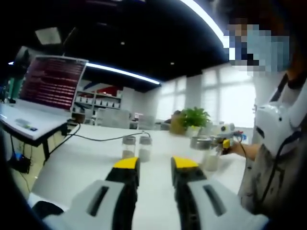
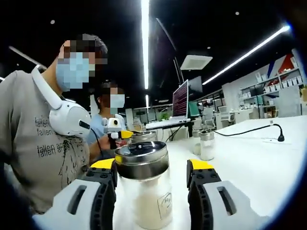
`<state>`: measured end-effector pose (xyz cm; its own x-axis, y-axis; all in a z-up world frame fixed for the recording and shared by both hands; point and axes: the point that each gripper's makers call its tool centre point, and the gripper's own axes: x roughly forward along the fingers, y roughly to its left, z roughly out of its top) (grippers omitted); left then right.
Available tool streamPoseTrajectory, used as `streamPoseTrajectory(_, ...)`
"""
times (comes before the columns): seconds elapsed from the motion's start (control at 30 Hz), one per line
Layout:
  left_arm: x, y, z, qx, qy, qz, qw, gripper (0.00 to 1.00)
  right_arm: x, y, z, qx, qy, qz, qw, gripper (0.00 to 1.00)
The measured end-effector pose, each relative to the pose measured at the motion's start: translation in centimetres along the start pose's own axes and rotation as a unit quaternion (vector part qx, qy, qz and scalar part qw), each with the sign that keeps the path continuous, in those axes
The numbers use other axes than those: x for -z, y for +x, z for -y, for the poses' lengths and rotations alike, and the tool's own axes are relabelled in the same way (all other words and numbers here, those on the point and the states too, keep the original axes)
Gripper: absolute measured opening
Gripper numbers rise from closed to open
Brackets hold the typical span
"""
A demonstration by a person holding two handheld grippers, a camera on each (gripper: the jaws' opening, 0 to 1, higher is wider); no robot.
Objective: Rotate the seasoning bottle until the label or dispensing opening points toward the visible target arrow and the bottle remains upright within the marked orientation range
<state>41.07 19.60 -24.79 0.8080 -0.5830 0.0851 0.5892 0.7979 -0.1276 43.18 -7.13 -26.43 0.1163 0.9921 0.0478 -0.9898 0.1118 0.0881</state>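
Right gripper (image 2: 151,179) spread around upright bottle (image 2: 146,187), contact unclear, bottle base cut off. Left gripper (image 1: 156,165) spread over surface (image 1: 72,167), holding nothing.

Upright seasoning bottle (image 2: 144,184) between open tool (image 2: 151,175) jaws

Open white tabletop (image 1: 86,167) at lower left of the left gripper view, crossed by a black cable (image 1: 96,139); two small jars (image 1: 136,147) standing dead ahead at centre. In the right gripper view, seasoning bottle (image 2: 144,184) filling the gap between the jaws; bare table at right
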Motion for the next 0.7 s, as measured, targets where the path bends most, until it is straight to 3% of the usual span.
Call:
streamPoseTrajectory(0.1,-0.2,0.0,0.1,0.001,-0.003,0.004,1.0000,0.28,-0.1,-0.1,-1.1,-0.046,0.005,0.009,0.9989,0.54)
streamPoseTrajectory(0.3,-0.1,0.2,0.3,0.003,-0.003,0.001,1.0000,0.28,0.1,0.1,-1.4,-0.061,-0.024,-0.001,0.9978,0.44)
streamPoseTrajectory(0.7,0.2,0.5,0.3,0.003,-0.008,0.002,1.0000,0.28,-0.1,0.0,-0.8,-0.043,-0.034,0.006,0.9985,0.42)
